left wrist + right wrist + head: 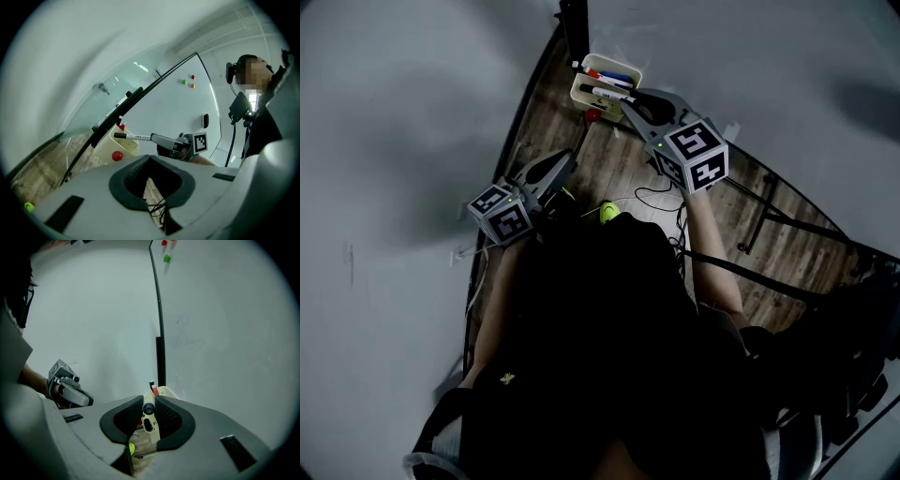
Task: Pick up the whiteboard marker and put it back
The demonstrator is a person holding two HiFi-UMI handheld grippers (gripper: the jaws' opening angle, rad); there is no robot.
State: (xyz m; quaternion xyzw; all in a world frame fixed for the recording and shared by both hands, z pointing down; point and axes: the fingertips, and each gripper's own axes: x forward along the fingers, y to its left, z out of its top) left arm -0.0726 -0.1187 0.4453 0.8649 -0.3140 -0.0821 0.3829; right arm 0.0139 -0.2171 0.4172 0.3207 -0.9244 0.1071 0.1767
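Whiteboard marker (602, 94) (136, 137) (148, 408): picked up, not yet put back. Your right gripper (630, 103) (154, 138) (149, 404) clamps its barrel, jaws narrowed to marker width. The marker lies roughly level, black cap leading, over the cream holder (623, 64) (108, 146) at the lower edge of the whiteboard (173, 103). Whether it touches the rim, I cannot tell. Other markers already lie in the holder.

Remaining, as judged: lower it in and release.

Appearance: white barrel, black cap, dark print too small to read.

Your left gripper (567, 161) (149, 161) waits apart from the holder, jaws slightly parted with nothing between them.
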